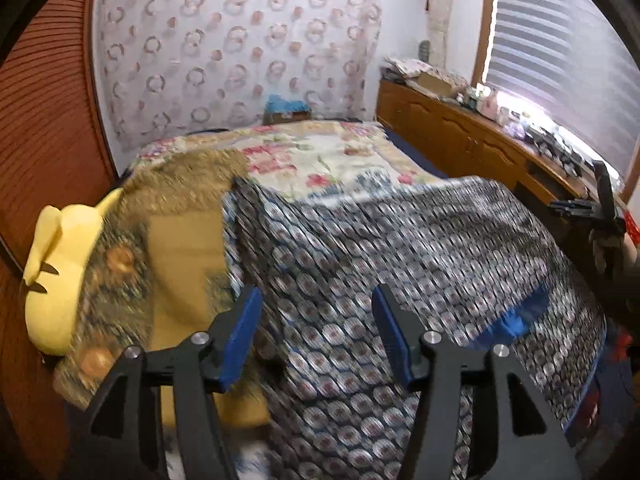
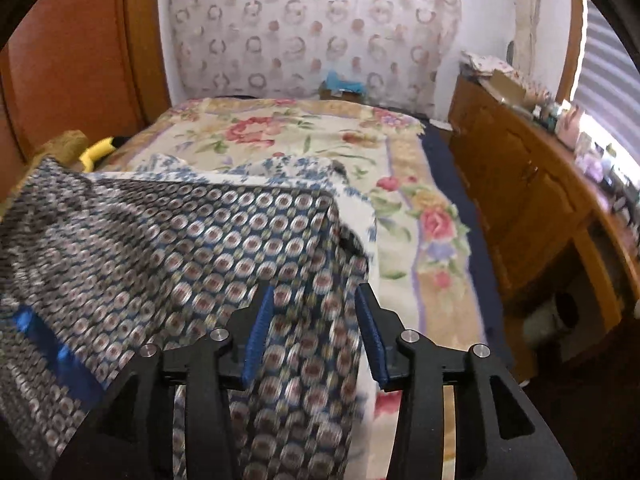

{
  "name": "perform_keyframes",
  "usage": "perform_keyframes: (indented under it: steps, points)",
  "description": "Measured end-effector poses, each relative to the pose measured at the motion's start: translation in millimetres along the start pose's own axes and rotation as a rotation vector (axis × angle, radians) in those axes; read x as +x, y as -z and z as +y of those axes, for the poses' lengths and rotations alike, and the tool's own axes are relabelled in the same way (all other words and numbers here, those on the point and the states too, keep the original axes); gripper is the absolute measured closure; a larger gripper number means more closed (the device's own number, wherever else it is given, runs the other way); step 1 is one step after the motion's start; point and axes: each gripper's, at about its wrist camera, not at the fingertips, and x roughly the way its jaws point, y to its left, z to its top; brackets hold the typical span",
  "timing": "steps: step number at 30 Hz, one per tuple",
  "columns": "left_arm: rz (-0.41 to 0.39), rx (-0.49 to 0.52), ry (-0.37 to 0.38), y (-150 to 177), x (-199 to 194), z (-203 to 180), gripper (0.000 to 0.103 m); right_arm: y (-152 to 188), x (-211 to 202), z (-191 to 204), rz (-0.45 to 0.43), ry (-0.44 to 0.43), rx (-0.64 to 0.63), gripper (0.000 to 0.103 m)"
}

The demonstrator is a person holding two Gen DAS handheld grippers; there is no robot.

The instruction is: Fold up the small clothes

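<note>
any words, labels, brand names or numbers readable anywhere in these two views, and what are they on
No readable text in either view.
Patterned garment: only a repeating medallion print and a plain blue band, no letters.
Floral blanket: flowers only.
Clutter on the wooden sideboard: boxes and small items may carry labels, but they are too small and blurred to read.
Yellow plush toy: no writing.

No legible text, label, brand, number or sign was recorded in either wrist view. The patterned garment (image 1: 400,264) lying ahead of the claws bore only a repeating medallion print and a plain blue tag, and the small boxes and clutter on the wooden dresser (image 2: 520,184), off to the right of the claws, were too small and blurred for any lettering to be made out.
</note>
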Motion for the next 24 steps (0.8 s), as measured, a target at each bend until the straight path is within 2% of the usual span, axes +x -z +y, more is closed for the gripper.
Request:
perform_keyframes:
  steps: [5,9,11,17,24]
  points:
    - [0.018,0.034,0.041,28.0,1.2,-34.3,0.046,29.5,-18.3,7.0,0.006,-0.053,0.041,0.06]
    - [0.037,0.074,0.06,45.8,11.8,-62.1,0.046,45.6,-12.4,6.9,0.037,-0.05,0.054,0.059]
    - [0.074,0.091,0.061,51.4,21.4,-73.0,0.046,50.8,-5.4,5.9,0.07,-0.057,0.064,0.059]
    - [0.118,0.117,0.076,62.2,43.7,-97.1,0.046,55.9,2.9,0.9,0.099,-0.043,0.111,0.059]
    - [0.142,0.138,0.052,71.5,54.5,-106.0,0.046,50.4,7.5,-1.7,0.101,-0.05,0.128,0.06]
